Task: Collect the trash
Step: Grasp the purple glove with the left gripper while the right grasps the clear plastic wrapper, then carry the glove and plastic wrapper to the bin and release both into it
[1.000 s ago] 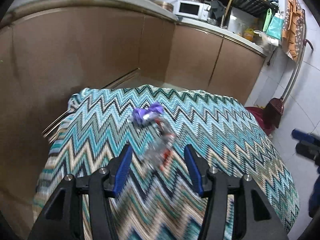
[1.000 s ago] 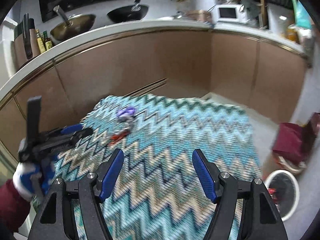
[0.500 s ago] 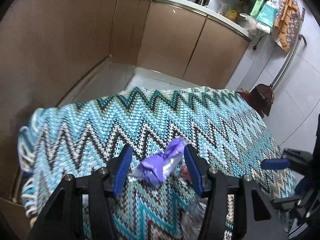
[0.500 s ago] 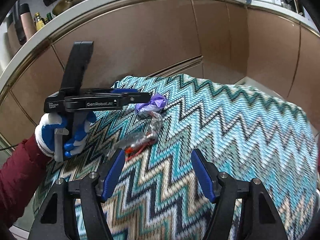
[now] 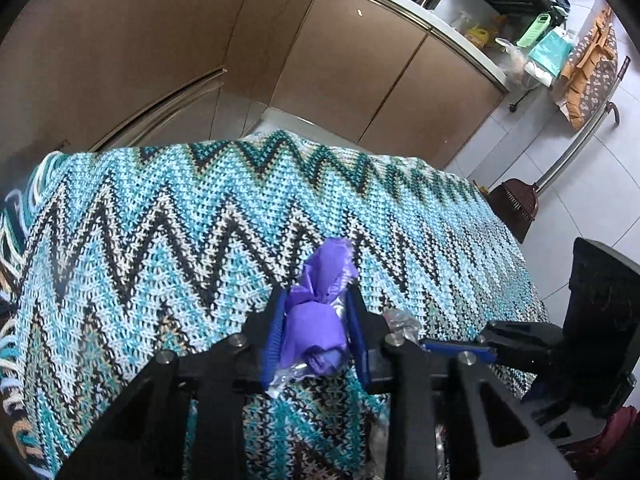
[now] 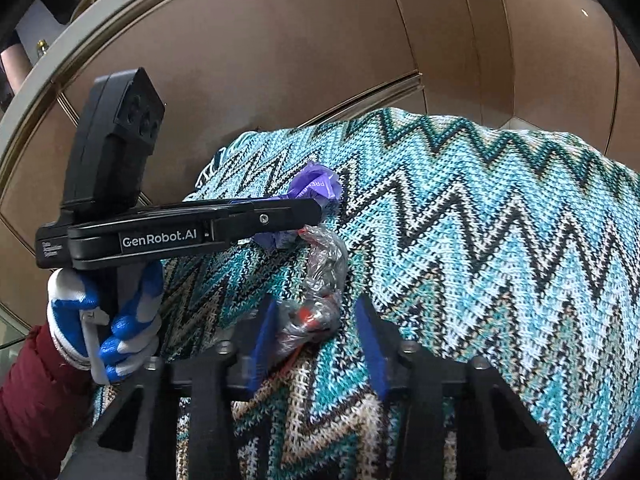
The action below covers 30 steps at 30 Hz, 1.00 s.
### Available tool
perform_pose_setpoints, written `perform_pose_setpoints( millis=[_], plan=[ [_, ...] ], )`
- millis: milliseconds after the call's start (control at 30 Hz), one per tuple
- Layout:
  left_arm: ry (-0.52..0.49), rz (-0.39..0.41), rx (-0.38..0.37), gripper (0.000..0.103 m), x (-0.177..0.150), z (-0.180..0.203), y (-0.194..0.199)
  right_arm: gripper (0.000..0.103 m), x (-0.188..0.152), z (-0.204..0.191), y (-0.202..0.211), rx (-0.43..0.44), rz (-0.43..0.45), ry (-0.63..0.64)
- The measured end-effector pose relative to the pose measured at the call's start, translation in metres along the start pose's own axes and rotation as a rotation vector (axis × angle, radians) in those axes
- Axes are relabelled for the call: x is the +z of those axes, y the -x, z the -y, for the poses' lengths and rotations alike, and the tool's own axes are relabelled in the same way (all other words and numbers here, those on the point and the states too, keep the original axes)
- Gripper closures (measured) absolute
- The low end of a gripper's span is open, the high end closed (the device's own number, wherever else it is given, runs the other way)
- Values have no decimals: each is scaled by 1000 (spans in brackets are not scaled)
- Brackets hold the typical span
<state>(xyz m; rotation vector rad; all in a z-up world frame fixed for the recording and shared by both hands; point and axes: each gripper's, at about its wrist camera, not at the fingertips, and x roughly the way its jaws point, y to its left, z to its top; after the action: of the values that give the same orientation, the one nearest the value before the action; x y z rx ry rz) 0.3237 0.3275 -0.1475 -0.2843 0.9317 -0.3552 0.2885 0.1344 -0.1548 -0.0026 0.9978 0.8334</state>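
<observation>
Closer now: zigzag blanket (image 5: 160, 240) (brown cabinets (image 5: 120, 40))

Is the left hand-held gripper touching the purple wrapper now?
Touching. The left wrist view shows the left hand-held gripper with both blue pads pressed against the purple wrapper, no gap on either side.

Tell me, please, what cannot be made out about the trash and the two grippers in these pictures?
- Purple wrapper: right wrist view, its middle hidden behind the left gripper.
- Clear wrapper: left wrist view, mostly hidden behind the left gripper's frame.
- Right gripper: whether its pads touch the clear wrapper cannot be told.
- Any trash bin: in neither view.
</observation>
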Motion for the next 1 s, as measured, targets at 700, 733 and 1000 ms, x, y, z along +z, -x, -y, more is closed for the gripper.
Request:
perform_pose_setpoints(
  millis=[700, 733, 1000],
  plan=[
    [-42, 155, 86, 76, -80, 106, 118, 82, -90, -14, 171, -80, 136, 28],
    [-46, 160, 84, 76, -85, 112, 122, 82, -96, -14, 184, -89, 151, 25],
    [-89, 216, 73, 76, -127, 170, 169, 82, -135, -5, 254, -130, 251, -25]
  ],
)
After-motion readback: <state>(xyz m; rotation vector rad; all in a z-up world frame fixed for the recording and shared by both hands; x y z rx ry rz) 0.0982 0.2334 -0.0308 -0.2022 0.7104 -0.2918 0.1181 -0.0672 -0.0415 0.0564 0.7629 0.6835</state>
